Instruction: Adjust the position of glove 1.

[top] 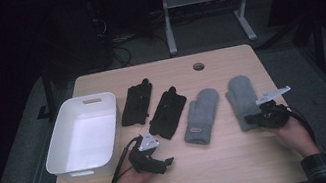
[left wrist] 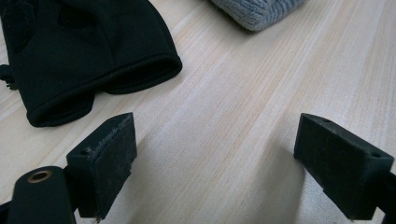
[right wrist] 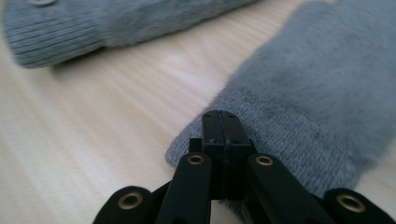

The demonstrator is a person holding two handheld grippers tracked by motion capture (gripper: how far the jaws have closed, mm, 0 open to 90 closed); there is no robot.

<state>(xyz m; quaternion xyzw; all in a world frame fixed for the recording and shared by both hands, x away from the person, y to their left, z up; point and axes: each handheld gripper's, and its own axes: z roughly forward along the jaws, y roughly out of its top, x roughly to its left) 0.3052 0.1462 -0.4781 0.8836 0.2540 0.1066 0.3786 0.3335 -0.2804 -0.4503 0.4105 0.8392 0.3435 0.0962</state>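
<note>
Two grey mittens lie on the wooden table (top: 224, 162), one in the middle (top: 201, 115) and one to its right (top: 242, 98). My right gripper (top: 253, 118) is shut, its tips (right wrist: 222, 126) resting at the ribbed cuff of the right mitten (right wrist: 317, 93); no fabric shows between the pads. The other mitten's cuff (right wrist: 93, 28) lies further off. My left gripper (top: 166, 162) stands open and low over bare wood (left wrist: 215, 154), holding nothing. Just beyond its pads (left wrist: 112, 158) are a black glove's cuff (left wrist: 88, 56) and a mitten's edge (left wrist: 257, 11).
A white bin (top: 82, 136) stands on the table's left side. Two black gloves (top: 137, 103) (top: 168, 112) lie between it and the mittens. A round hole (top: 198, 66) is in the tabletop near the far edge. Dark floor and a table frame lie beyond.
</note>
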